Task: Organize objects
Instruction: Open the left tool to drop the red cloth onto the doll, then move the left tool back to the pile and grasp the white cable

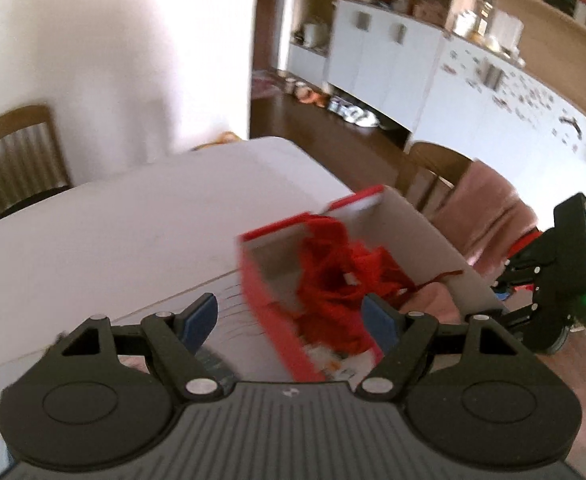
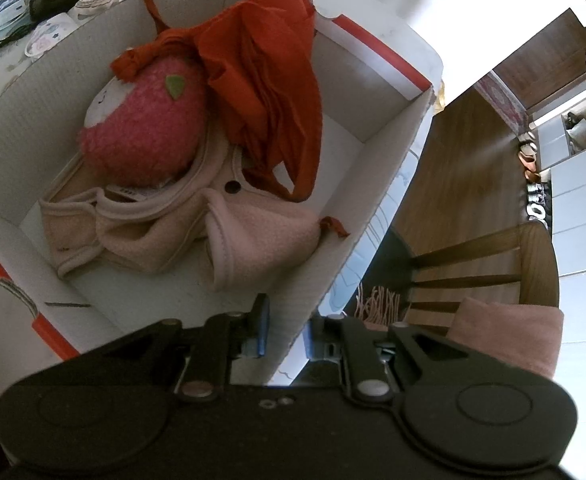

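The open cardboard box [image 2: 373, 152] sits on the white table [image 1: 133, 220], holding a red cloth [image 2: 269, 92], a pink plush toy [image 2: 145, 136] and a pale pink fleece garment [image 2: 253, 232]. The right gripper [image 2: 287, 330] is clamped on the box's near wall. The left gripper [image 1: 293, 320] hangs above, fingers spread, empty.

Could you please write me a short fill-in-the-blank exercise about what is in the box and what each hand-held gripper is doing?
1. The pink plush toy lies inside the cardboard ____.
2. The cloth draped beside the toy is ____ in colour.
3. The right hand-held gripper is shut on the box's ____.
4. The left hand-held gripper has its jaws ____.

Missing words: box; red; wall; open
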Action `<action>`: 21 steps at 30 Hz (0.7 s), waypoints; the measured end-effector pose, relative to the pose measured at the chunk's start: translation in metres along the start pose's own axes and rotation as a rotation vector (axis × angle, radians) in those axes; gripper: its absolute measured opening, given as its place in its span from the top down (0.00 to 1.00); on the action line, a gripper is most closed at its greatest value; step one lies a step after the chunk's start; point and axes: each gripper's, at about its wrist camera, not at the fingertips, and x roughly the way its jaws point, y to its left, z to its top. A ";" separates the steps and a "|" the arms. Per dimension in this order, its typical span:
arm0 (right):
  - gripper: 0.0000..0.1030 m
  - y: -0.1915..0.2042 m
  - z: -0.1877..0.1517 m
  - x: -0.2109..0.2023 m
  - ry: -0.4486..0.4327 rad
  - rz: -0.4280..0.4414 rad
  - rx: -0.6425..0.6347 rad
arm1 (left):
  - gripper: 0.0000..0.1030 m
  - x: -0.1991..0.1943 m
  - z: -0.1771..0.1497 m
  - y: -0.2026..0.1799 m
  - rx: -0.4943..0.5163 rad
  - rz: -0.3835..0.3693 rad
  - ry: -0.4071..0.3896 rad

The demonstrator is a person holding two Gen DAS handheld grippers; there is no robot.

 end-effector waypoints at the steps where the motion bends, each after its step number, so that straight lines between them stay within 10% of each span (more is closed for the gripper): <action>1: 0.85 0.000 0.000 0.000 0.000 0.000 -0.001 | 0.20 -0.009 -0.004 0.009 -0.019 0.010 -0.009; 21: 0.87 -0.005 -0.007 -0.006 -0.038 0.020 0.008 | 0.19 -0.065 -0.110 0.142 -0.234 0.292 0.005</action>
